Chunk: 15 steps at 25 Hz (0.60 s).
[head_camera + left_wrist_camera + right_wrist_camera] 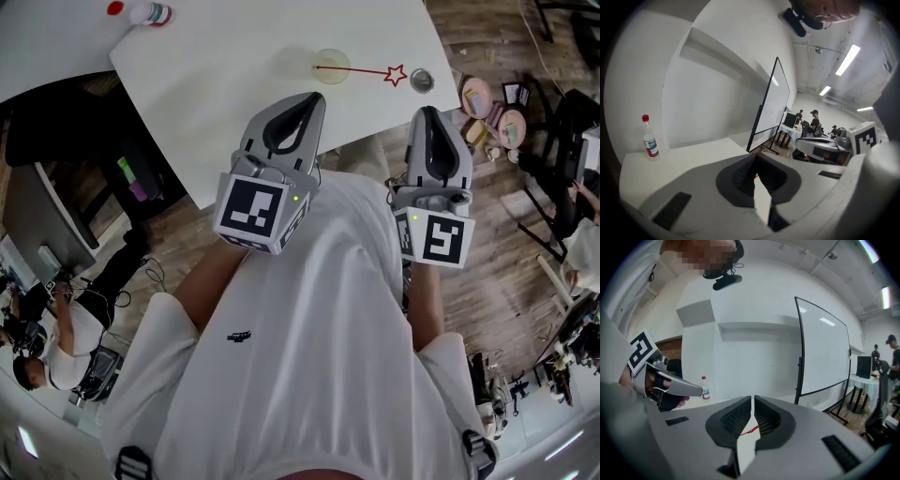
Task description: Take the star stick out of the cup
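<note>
head view: star stick (pixel 359 70) in clear cup (pixel 331 66) on counter (pixel 234 47), star leaning out rightward. left hand-held gripper (pixel 312 99) and right hand-held gripper (pixel 428 112): both closed, empty, well short. we judge an unsteadied light cup could tip if the stick drags sideways.

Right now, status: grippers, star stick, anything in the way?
Left gripper and right gripper both shut, empty. Star stick in the cup, star end leaning out. Small round object beside the star; nothing over the cup.
</note>
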### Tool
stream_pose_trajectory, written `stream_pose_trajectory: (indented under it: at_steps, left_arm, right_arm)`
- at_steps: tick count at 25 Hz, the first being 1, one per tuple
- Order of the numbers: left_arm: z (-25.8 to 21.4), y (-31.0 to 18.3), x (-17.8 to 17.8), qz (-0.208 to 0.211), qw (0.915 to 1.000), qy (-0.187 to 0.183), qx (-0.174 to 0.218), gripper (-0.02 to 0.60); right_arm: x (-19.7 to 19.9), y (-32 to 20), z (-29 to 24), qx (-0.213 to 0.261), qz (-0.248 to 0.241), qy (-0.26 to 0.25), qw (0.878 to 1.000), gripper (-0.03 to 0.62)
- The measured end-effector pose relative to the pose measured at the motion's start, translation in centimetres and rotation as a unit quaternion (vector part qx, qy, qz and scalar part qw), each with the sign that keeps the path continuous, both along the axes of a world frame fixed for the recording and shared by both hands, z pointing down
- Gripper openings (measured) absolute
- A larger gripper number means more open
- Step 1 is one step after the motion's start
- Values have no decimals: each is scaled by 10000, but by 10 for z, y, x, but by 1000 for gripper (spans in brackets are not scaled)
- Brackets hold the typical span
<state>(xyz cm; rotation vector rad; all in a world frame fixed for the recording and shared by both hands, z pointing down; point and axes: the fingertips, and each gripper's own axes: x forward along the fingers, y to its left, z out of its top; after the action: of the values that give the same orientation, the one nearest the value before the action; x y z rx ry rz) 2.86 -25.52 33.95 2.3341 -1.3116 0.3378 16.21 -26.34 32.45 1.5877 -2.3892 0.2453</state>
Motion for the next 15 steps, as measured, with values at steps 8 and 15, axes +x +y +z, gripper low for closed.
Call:
stream_pose_trajectory:
  at_steps: [8, 15]
  left_arm:
    - [21, -9, 3, -35, 9998, -25, -196, -4]
    - [43, -19, 6, -149, 9992, -74, -361, -5]
  right_arm:
    - [-4, -20, 27, -249, 17, -115, 9996, 61]
    - [5, -34, 56, -566, 237, -343, 9975, 100]
